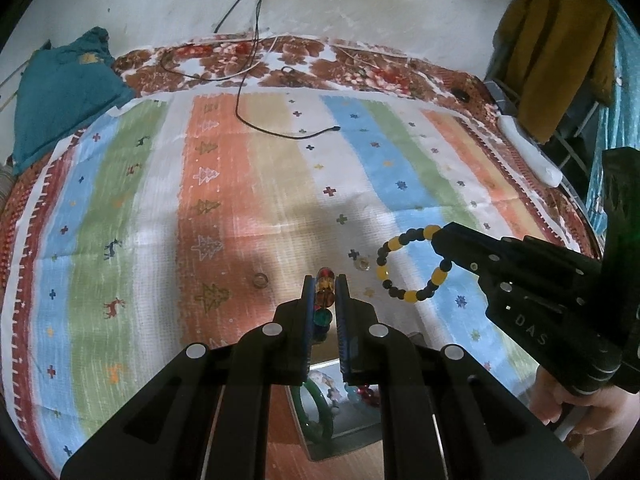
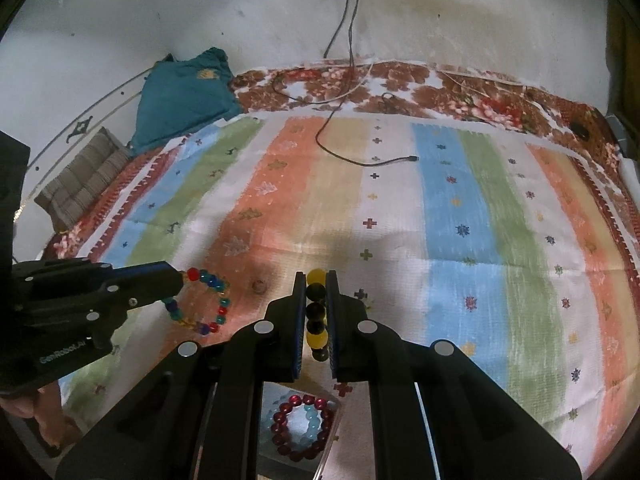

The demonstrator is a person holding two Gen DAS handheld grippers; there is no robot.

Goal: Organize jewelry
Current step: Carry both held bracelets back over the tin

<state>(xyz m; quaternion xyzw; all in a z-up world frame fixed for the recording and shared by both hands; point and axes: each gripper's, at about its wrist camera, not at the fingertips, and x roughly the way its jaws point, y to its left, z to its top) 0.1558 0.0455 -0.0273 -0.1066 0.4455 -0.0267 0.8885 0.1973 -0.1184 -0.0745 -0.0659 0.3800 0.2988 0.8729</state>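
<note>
My left gripper [image 1: 324, 280] is shut on a multicoloured bead bracelet [image 1: 325, 296], held above the striped cloth; the bracelet also shows in the right wrist view [image 2: 208, 304] hanging from the left gripper [image 2: 182, 278]. My right gripper [image 2: 316, 276] is shut on a black-and-yellow bead bracelet [image 2: 316, 312], which also shows in the left wrist view [image 1: 400, 268] at the right gripper's tip [image 1: 440, 236]. Below both grippers lies a grey tray [image 2: 332, 446] holding a dark red bracelet [image 2: 284, 424], a pale blue bracelet [image 2: 314, 420] and a green bangle [image 1: 320, 412].
Two small rings lie on the cloth [image 1: 260, 280] [image 1: 362, 264]. A black cable [image 1: 280, 134] trails across the far cloth. A teal cushion [image 1: 60, 88] lies at the far left. A white object [image 1: 528, 152] and hanging clothes [image 1: 560, 52] stand at the right edge.
</note>
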